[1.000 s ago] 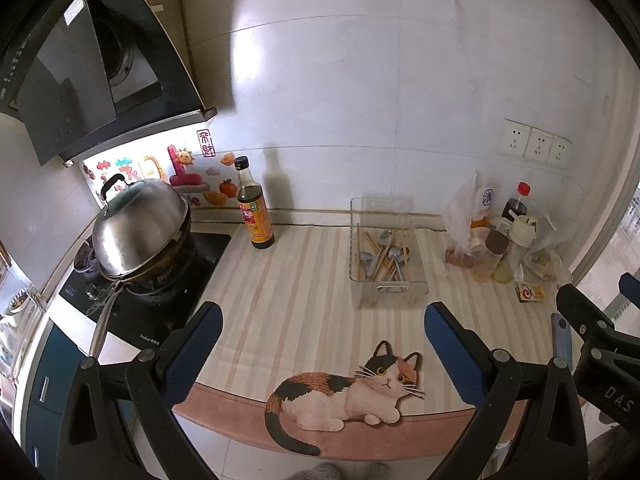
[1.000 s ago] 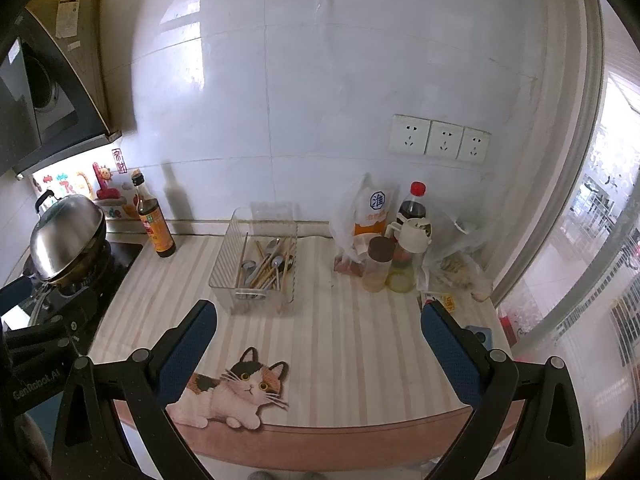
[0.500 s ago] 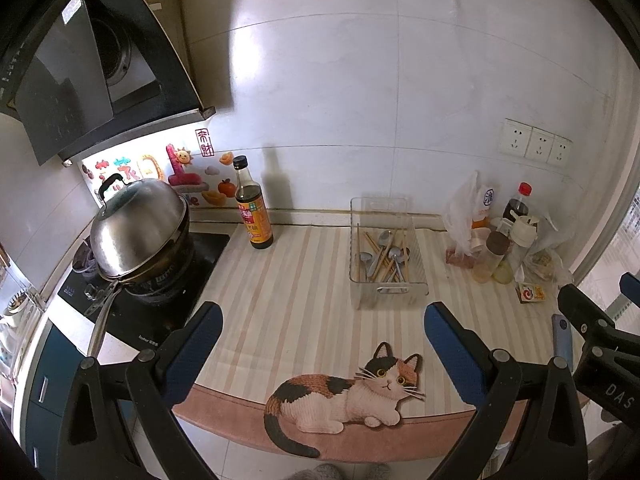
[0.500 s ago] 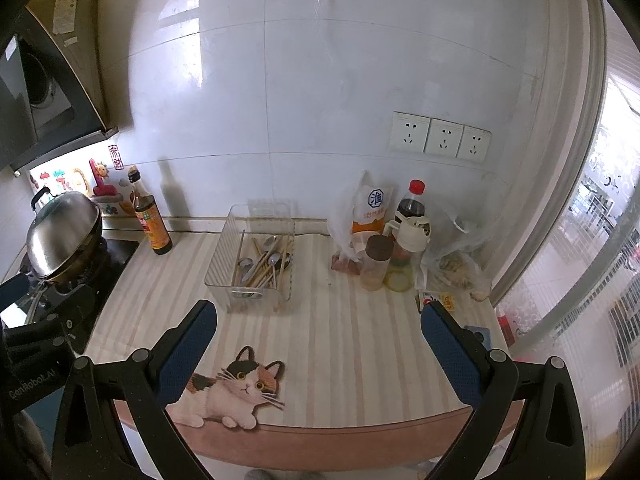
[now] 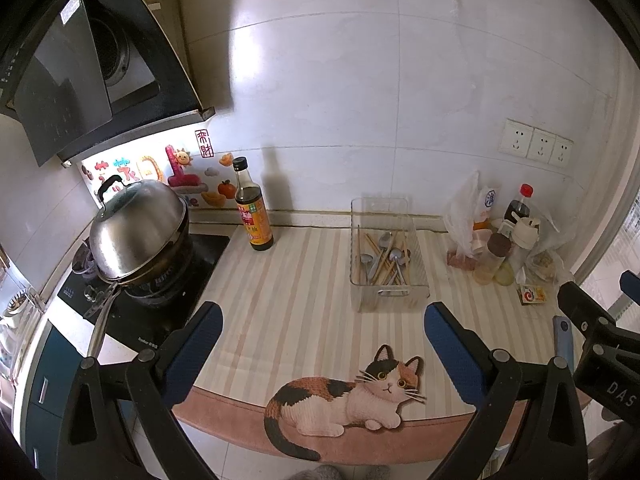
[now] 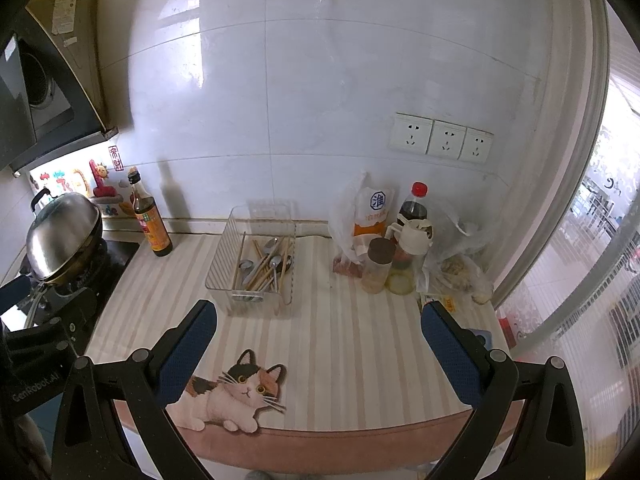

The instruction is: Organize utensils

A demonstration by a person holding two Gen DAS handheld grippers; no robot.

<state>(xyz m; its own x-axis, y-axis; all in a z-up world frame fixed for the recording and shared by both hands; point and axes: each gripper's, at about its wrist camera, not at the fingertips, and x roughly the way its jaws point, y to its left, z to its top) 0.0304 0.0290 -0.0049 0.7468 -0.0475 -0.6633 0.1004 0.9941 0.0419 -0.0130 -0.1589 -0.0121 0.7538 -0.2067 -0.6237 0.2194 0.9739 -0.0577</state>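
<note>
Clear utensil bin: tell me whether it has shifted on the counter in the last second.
No. The clear utensil bin stays in line with the soy sauce bottle and the cat decal; small frame shifts come from camera drift.

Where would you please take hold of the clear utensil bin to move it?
Grip the clear utensil bin by its near short wall, where the handle cutout faces the claws. Come from the front, one finger inside: spoons and chopsticks lie lengthwise, leaving little room elsewhere.
</note>
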